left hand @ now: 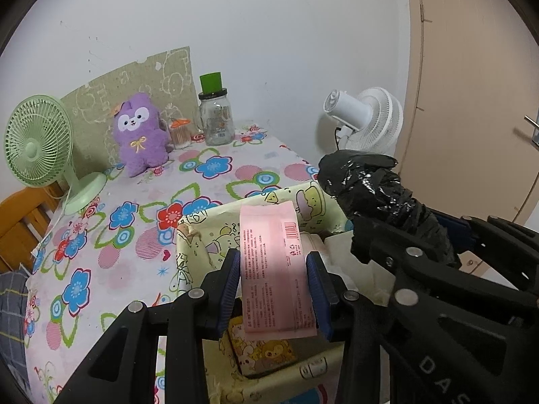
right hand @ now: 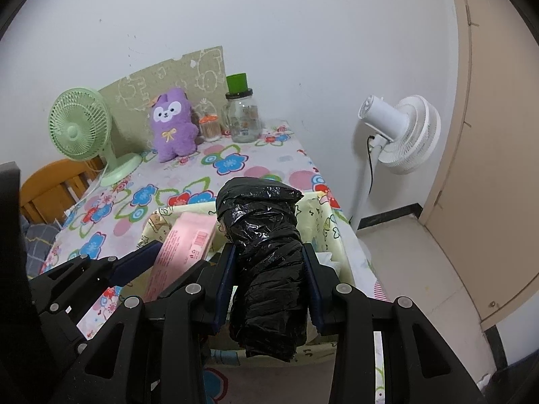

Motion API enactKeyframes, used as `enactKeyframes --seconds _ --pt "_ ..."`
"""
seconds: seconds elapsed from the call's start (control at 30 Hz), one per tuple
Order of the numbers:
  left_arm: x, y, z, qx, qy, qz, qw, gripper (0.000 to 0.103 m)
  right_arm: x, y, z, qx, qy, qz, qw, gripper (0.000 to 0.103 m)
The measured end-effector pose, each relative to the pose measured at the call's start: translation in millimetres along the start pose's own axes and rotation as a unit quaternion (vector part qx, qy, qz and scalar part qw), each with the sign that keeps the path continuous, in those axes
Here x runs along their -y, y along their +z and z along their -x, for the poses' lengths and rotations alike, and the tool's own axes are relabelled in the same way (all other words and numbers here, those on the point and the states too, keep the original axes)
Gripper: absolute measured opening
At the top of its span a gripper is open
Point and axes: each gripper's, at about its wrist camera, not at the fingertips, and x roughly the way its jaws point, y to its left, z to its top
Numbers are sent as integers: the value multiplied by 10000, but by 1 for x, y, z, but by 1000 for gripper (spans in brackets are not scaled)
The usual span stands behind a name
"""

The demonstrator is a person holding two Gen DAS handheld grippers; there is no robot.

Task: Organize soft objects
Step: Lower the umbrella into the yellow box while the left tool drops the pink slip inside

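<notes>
My left gripper (left hand: 273, 271) is shut on a pink tissue pack (left hand: 274, 269) and holds it over a pale yellow cartoon-print fabric box (left hand: 192, 245) on the flowered table. My right gripper (right hand: 269, 266) is shut on a roll of black plastic bags (right hand: 266, 252), held over the same box (right hand: 323, 222). The roll also shows at the right of the left wrist view (left hand: 377, 195), and the pink pack at the left of the right wrist view (right hand: 182, 249). A purple plush toy (left hand: 139, 134) sits at the table's far side by the wall.
A green desk fan (left hand: 37, 141) stands at the far left, and a glass jar with a green lid (left hand: 215, 114) and a small cotton-swab jar (left hand: 180, 133) at the back. A white floor fan (right hand: 401, 134) and a door (right hand: 498, 134) are to the right. A wooden chair (left hand: 20, 222) is at the left.
</notes>
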Motion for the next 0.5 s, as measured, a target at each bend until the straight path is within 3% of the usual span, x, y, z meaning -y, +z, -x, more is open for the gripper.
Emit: enactKeyframes --seconds 0.03,0.1,0.13,0.17,0.5 --pt "0 0 -3 -20 25 1 10000 43 0 0 -3 -25 12 7 10000 41" --pt "-2 0 -7 -75 71 -5 9999 56 -2 0 -8 -78 31 28 10000 41" --pt "-2 -1 -8 -89 74 -7 9999 67 -3 0 -10 -103 45 40 9999 41" --pt "-4 -1 -9 -100 79 5 9999 71 -5 -1 -13 -136 61 56 9999 41" --pt "-16 -7 -14 -172 141 -11 9998 79 -12 -2 -33 -320 216 -98 9992 42"
